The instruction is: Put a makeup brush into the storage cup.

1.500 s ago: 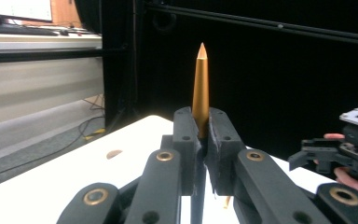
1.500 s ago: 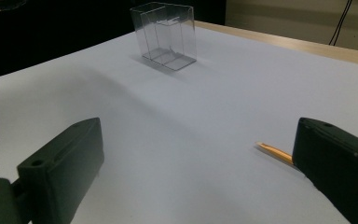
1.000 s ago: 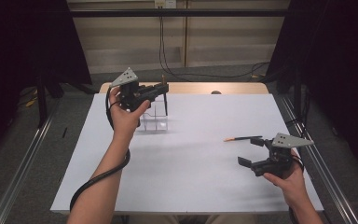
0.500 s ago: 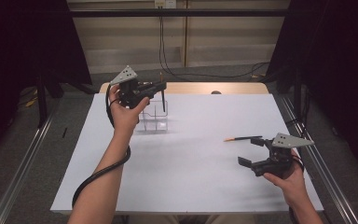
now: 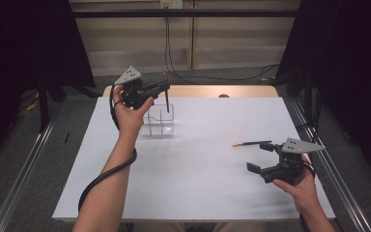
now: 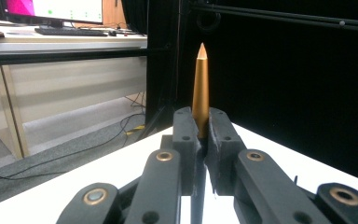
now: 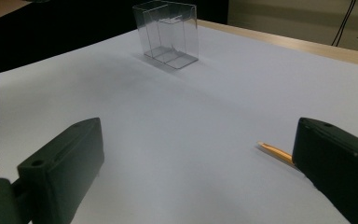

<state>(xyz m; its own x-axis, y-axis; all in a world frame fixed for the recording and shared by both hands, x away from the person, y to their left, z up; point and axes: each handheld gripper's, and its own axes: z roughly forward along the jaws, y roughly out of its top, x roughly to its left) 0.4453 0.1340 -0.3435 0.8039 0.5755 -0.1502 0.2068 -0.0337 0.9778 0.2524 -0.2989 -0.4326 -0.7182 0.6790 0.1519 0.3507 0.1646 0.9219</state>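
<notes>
The slim pen with a gold tapered end and black barrel (image 5: 166,94) stands upright, pinched between the jaws of the left gripper (image 5: 160,87), which the left hand (image 5: 129,113) holds above the far left part of the bench. In the left gripper view the gold end (image 6: 200,88) rises above the two black jaws, which are pressed together on it. In the high view the black barrel hangs down just over the clear plastic box with inner dividers (image 5: 159,119), which stands on the white sheet covering the bench (image 5: 193,174); whether the barrel tip is inside a compartment cannot be told.

Well apart, near the right edge, a second pen with an orange tip and dark barrel (image 5: 251,143) lies flat on the sheet. The right gripper (image 5: 260,156), in the right hand (image 5: 297,186), sits low just beside it with its jaws spread wide and nothing between them. In the right gripper view the orange tip (image 7: 275,151) pokes out beside one jaw, and the clear box (image 7: 168,32) stands farther off.
</notes>
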